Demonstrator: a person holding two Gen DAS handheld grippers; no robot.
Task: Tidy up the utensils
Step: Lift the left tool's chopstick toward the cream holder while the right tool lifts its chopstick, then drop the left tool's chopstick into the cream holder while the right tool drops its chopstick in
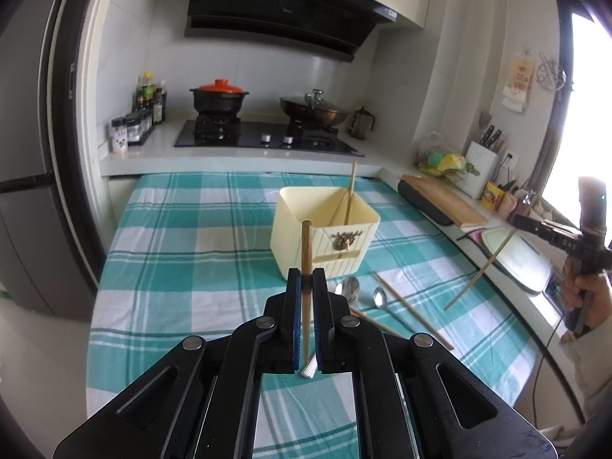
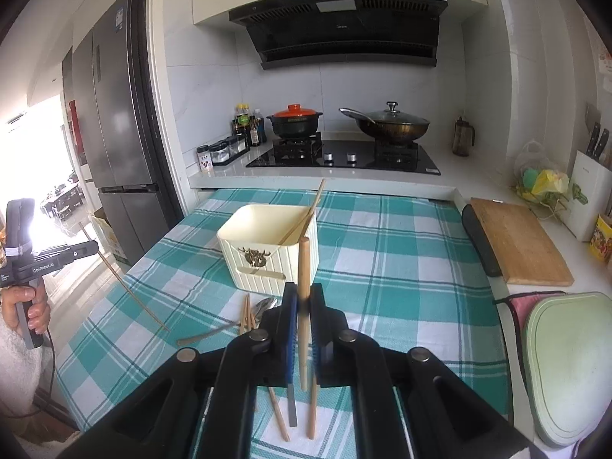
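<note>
In the left wrist view, my left gripper [image 1: 306, 275] is shut on a wooden chopstick [image 1: 306, 244] that stands upright between its pads. Just beyond it, a cream box [image 1: 306, 210] on the teal checked cloth [image 1: 191, 248] holds other chopsticks. Two spoons [image 1: 350, 288] and loose chopsticks [image 1: 409, 306] lie on the cloth in front of the box. My right gripper [image 2: 303, 290] is shut on a second wooden chopstick [image 2: 304, 264], raised above the cloth before the same box [image 2: 264, 244]. Each view shows the other gripper at its side edge, a hand on its grip.
Behind the table is a hob [image 1: 267, 137] with a red-lidded pot [image 1: 220, 95] and a lidded wok [image 1: 313, 109]. On the right counter are a wooden cutting board [image 2: 516, 244], a knife block [image 2: 589, 195] and a pale green board [image 2: 570, 363]. A fridge [image 2: 111, 122] stands on the left.
</note>
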